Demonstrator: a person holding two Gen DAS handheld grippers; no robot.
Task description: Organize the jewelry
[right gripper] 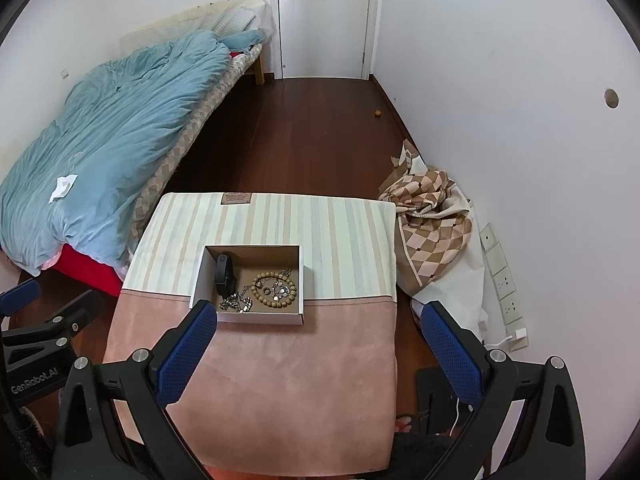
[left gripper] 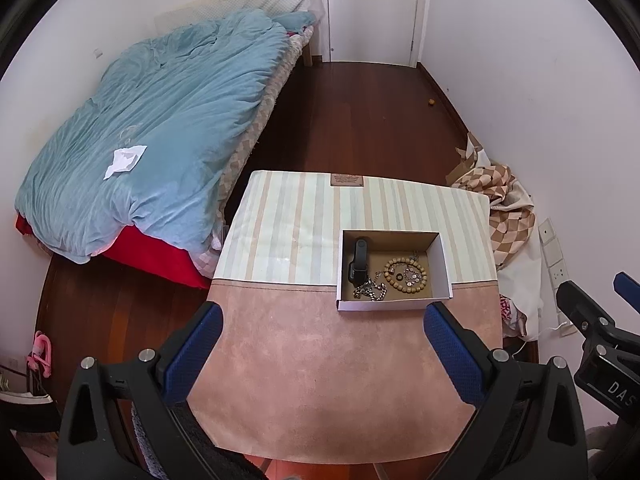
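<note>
A shallow white cardboard box (left gripper: 394, 305) (right gripper: 260, 318) sits on the table. Inside lie a black smart band (left gripper: 358, 260) (right gripper: 224, 274), a silver chain (left gripper: 370, 290) (right gripper: 237, 303), a wooden bead bracelet (left gripper: 406, 276) (right gripper: 274, 290) and small silver pieces with a ring inside the bracelet. My left gripper (left gripper: 322, 320) is open and empty, held above the table's pink near part, short of the box. My right gripper (right gripper: 318, 318) is open and empty, its left finger (right gripper: 188, 354) near the box's front left corner.
The table wears a cloth, striped at the far half (left gripper: 304, 208) and pink at the near half (right gripper: 280, 380). A bed with a blue quilt (left gripper: 160, 120) stands left. A checked cloth pile (right gripper: 432, 216) lies right by the wall. A white door (right gripper: 324, 16) is at the back.
</note>
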